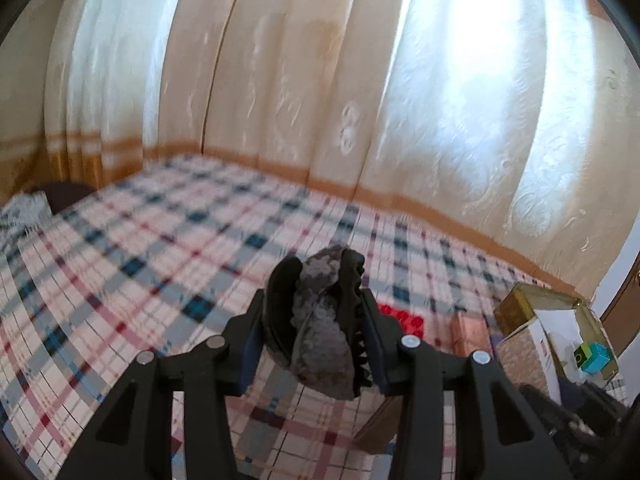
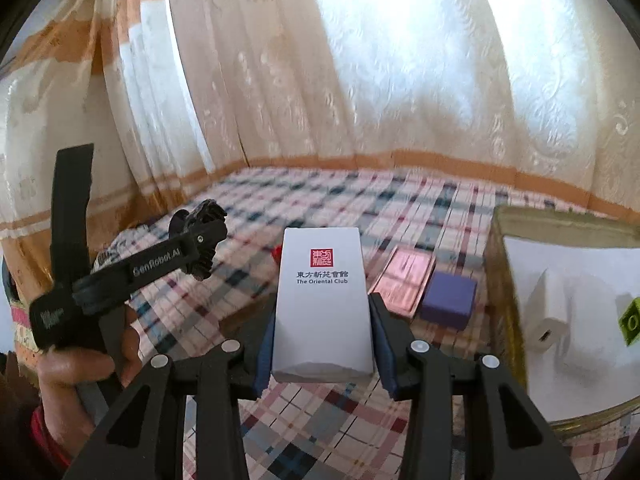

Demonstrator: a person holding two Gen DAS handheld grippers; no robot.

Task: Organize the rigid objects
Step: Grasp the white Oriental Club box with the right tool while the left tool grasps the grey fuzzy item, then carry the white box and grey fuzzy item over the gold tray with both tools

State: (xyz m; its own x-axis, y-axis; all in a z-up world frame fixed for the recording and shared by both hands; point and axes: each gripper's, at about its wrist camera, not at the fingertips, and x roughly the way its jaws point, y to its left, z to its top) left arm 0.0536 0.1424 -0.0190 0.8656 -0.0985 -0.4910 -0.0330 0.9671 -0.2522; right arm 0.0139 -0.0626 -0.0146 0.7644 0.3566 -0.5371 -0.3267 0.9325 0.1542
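Left gripper (image 1: 320, 328): clamped on a dark claw hair clip (image 1: 320, 320), carried clear above the plaid bed (image 1: 140, 240).
Right gripper (image 2: 322, 320): clamped on a white carton (image 2: 323, 300), upright, label readable, probably bound for the gold box (image 2: 504, 280) at right.
Pink box (image 2: 404, 284) and purple box (image 2: 450, 300): flat on the bed, awaiting sorting.

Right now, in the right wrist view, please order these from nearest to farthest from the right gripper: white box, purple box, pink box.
1. white box: gripped by the right gripper.
2. purple box: on the bedsheet, ahead and right.
3. pink box: just behind the purple one, slightly left.
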